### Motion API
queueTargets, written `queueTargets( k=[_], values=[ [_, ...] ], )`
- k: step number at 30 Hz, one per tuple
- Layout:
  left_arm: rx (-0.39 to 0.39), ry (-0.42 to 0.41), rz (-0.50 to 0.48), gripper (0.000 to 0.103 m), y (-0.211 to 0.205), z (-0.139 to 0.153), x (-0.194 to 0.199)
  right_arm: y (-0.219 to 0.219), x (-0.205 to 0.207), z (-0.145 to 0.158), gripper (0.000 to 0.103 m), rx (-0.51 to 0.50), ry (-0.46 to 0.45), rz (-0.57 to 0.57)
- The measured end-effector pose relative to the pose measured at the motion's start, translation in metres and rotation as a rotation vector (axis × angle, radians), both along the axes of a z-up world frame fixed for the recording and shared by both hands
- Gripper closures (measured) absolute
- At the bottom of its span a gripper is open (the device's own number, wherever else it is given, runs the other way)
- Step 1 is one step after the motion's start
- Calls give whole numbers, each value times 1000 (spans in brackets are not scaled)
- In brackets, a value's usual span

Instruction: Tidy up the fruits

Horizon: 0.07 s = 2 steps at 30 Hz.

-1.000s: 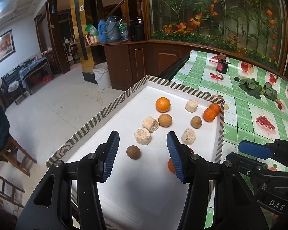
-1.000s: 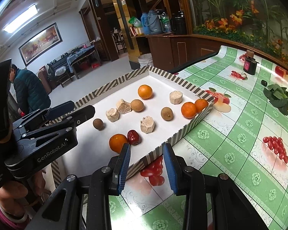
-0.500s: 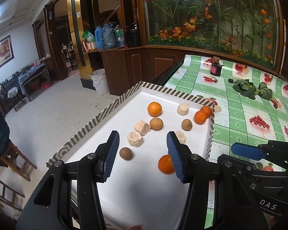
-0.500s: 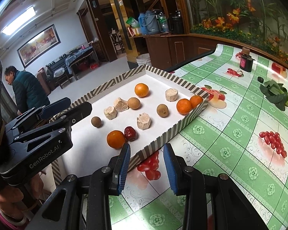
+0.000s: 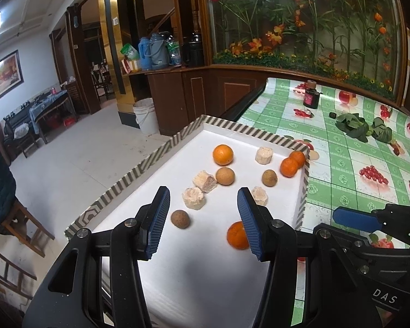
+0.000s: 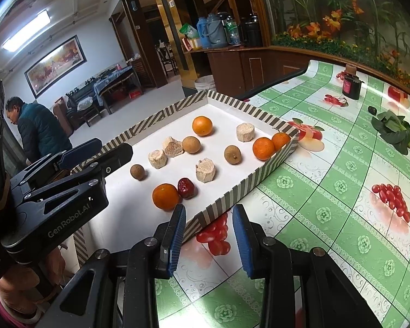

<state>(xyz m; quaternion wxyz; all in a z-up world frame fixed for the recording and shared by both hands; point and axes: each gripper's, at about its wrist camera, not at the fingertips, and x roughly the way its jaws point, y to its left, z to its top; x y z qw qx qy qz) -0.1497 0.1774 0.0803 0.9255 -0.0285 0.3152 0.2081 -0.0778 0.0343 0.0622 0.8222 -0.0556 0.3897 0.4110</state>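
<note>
Striped-rim white tray (image 6: 270,164) on the green tablecloth (image 6: 341,191) holds oranges (image 6: 165,196), brown longans (image 6: 137,172), beige chunks (image 6: 205,170), one red date (image 6: 186,188). Left gripper (image 5: 203,220) hovers over the tray, spread, empty. Right gripper (image 6: 209,239) hangs at the tray's near edge, spread, empty.

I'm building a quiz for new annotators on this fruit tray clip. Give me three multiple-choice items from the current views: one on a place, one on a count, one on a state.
1. Where does the red date lie?
A. touching the near orange
B. in the tray's far corner
C. on the tablecloth

2. How many oranges are in the tray?
A. two
B. four
C. six

3. How do the left hand-held gripper and right hand-held gripper stand?
A. both shut on fruit
B. left open, right shut
C. both open, holding nothing

Answers: 1 A, the date rests against that orange near the tray's front wall. 2 B, one near, one far, two at the right corner. 3 C, both show a clear gap between their blue pads.
</note>
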Motion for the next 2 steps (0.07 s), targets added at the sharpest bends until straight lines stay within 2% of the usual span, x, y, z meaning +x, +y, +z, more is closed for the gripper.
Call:
queueTargets(
  k=[2],
  values=[
    [-19, 9, -15, 51, -4, 0, 3, -4, 1, -1, 69, 3, -2, -12]
  ],
)
